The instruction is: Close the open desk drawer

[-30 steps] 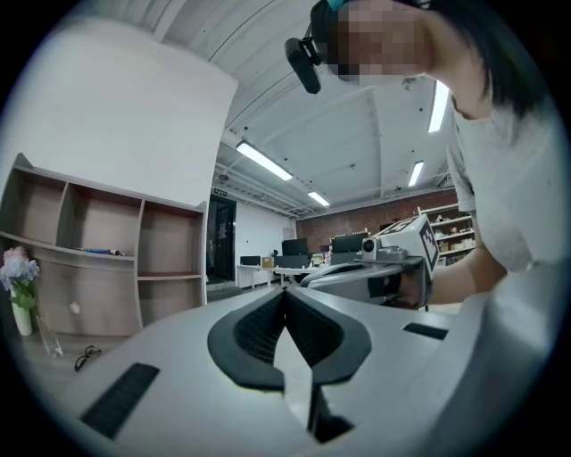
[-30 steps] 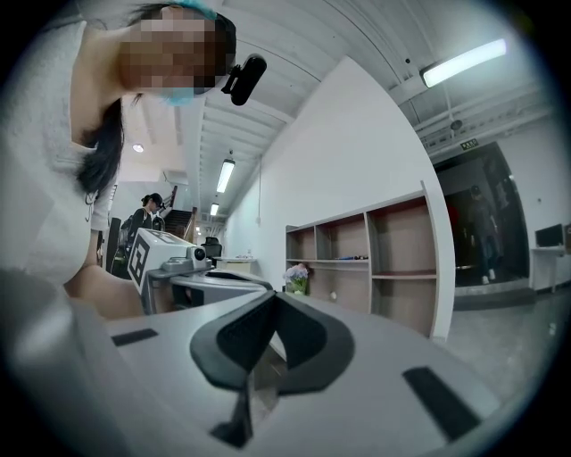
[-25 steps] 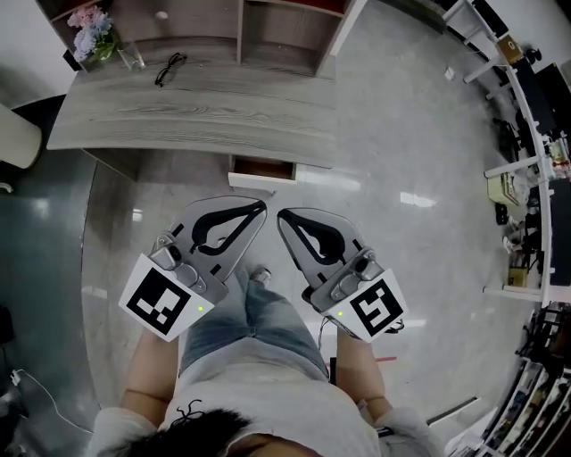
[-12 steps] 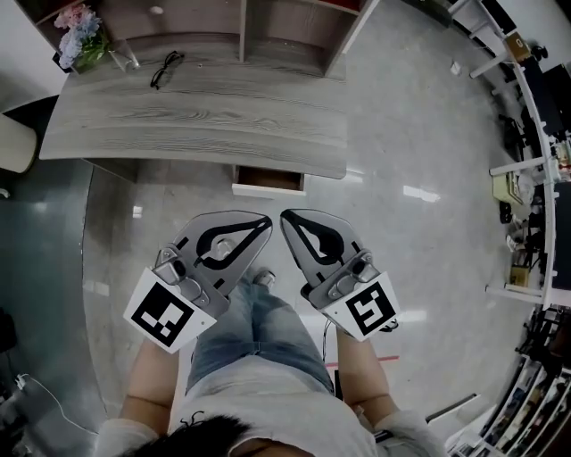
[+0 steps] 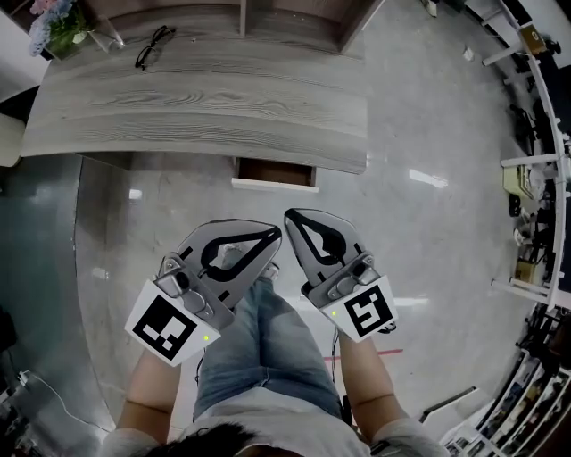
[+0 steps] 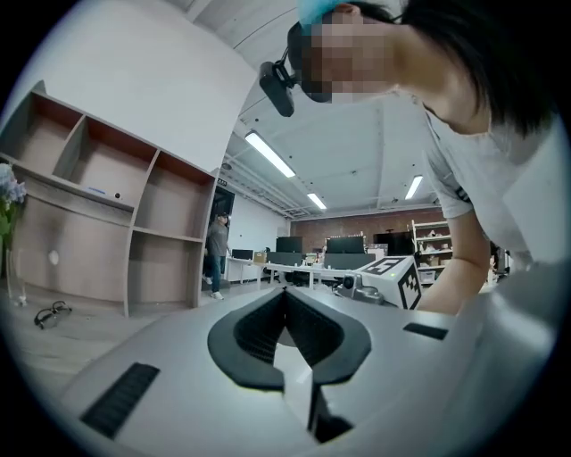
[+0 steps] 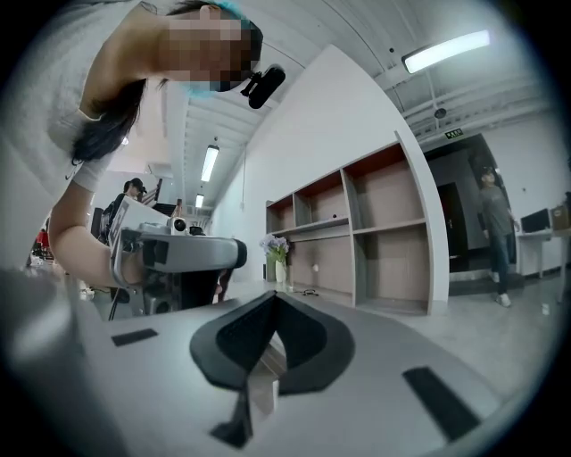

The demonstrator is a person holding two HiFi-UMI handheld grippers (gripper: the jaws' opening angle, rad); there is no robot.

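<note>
The grey wooden desk (image 5: 196,107) spans the top of the head view. Under its front edge the drawer (image 5: 274,184) stands pulled out, white front toward me, brown inside showing. My left gripper (image 5: 271,235) and right gripper (image 5: 293,217) hang side by side above the floor, short of the drawer front and not touching it. Both are shut with nothing between the jaws. In the left gripper view the left gripper (image 6: 284,291) has its tips together, and the right gripper (image 7: 272,295) shows the same in its own view.
Glasses (image 5: 150,46) and a vase of flowers (image 5: 52,27) sit on the desk's far left, before an open shelf unit (image 5: 243,16). My legs in jeans (image 5: 259,348) are below the grippers. Office racks (image 5: 535,178) line the right edge, with glossy floor (image 5: 419,232) between.
The head view has moved in on the desk, which now looks larger. Both grippers stay shut and side by side, the left a little lower in frame. The drawer is as far out as before.
</note>
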